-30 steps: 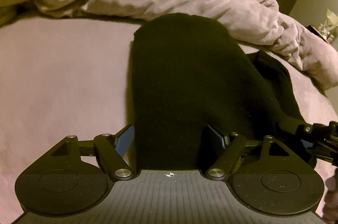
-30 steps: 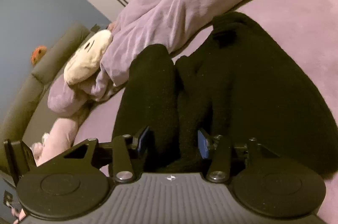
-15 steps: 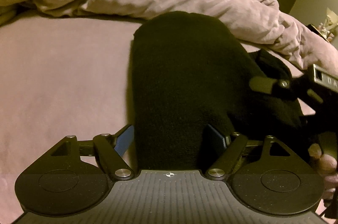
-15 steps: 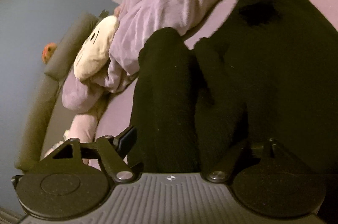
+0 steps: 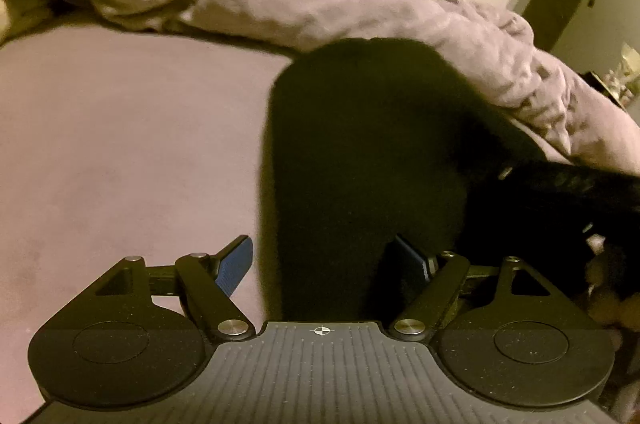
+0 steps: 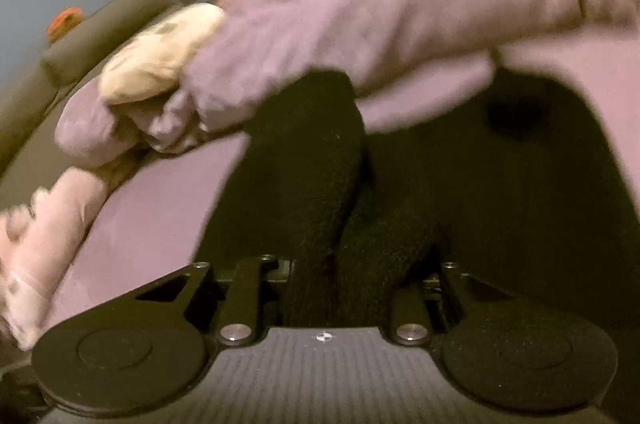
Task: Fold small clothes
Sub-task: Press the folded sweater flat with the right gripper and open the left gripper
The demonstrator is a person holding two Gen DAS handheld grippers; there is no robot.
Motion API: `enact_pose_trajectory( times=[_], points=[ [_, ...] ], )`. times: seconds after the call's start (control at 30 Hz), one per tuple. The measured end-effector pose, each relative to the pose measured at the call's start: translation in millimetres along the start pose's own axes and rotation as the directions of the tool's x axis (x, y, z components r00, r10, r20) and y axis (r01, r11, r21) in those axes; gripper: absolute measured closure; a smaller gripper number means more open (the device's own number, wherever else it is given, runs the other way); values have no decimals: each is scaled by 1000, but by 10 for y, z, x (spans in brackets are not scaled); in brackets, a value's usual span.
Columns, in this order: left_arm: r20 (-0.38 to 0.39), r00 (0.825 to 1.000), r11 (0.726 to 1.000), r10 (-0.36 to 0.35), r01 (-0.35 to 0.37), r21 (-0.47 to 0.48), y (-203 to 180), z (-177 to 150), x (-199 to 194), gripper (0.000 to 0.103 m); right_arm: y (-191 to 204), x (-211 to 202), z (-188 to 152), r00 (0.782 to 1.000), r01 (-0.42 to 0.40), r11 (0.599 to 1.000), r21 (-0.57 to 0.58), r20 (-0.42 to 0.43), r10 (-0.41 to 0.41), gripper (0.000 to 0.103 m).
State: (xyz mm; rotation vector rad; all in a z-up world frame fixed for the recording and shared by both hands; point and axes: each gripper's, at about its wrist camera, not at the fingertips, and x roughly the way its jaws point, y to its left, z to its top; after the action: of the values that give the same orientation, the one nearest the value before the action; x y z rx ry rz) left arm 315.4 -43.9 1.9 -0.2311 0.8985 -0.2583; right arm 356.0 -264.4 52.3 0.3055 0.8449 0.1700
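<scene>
The biggest change is on the right. A second ago the right gripper stood with its jaws apart over the near folds of the black fleece garment; now those jaws are closing, and in the right wrist view a bunched ridge of the fleece runs straight down between them from about 12 o'clock. The pads themselves are lost behind the pile, so whether they already press the cloth I judge only from how narrow the gap looks: they seem to pinch it. The view is also motion-blurred and the lilac duvet now sits lower and more level than before, so the hand has swung and rolled. That reads as the start of a fold: one edge gripped, ready to be carried over.

The left gripper has barely changed. Its jaws stand wide, blue pads to either side of the garment's near end, which lies on the lilac bed sheet and stretches toward 12 o'clock; the left pad looks clear of the cloth, the right one sits against it.

At 3 o'clock in the left view a dark blurred shape, likely the right gripper, merges with the fleece. The garment's type is unreadable: no sleeves or hems show in the dim light.
</scene>
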Motion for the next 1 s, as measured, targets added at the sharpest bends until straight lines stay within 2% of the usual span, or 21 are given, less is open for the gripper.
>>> enact_pose_trajectory(
  times=[0.07,0.13,0.23,0.3,0.37,0.4,0.5,0.57,0.63,0.8,0.9,0.97,1.0],
  points=[
    [19,1000,1000,4,-4,8,-14,36,-74,19,217,-211,112,996,38,993,-114,80,-29,82],
    [41,999,1000,7,-8,17,-52,73,-139,19,328,-426,183,986,85,982,-170,158,-58,82],
    [58,998,999,19,-22,47,-116,98,-182,19,245,-687,198,953,201,961,-192,267,-146,82],
    [48,999,999,11,-13,52,-144,74,-152,19,12,-777,129,934,262,955,-137,285,-215,82],
    [25,1000,999,3,-4,55,-179,49,-83,19,-225,-737,-11,907,353,929,-114,285,-310,81],
    [7,1000,998,-6,5,58,-212,25,-34,19,-369,-672,-92,910,364,926,-100,252,-330,80],
    [-57,998,997,-28,32,76,-317,-32,146,19,-887,-359,-327,939,336,942,12,74,-336,75],
    [-82,996,997,-30,36,66,-336,-42,236,19,-1051,-365,-409,947,307,950,49,85,-310,63],
    [-96,995,998,-42,46,42,-290,-12,252,19,-1097,-458,-322,963,253,962,104,69,-261,57],
    [-104,991,996,-86,85,-13,-205,54,246,19,-952,-672,-186,964,238,965,113,94,-248,52],
    [-100,994,998,-53,56,27,-258,10,225,19,-761,-818,-251,946,283,958,37,154,-285,52],
    [-101,994,997,-46,51,54,-268,-10,208,19,-759,-945,-324,934,296,954,46,195,-299,38],
    [-104,994,997,-47,53,56,-259,-12,200,19,-779,-1002,-343,925,316,947,64,202,-322,36]
  ],
)
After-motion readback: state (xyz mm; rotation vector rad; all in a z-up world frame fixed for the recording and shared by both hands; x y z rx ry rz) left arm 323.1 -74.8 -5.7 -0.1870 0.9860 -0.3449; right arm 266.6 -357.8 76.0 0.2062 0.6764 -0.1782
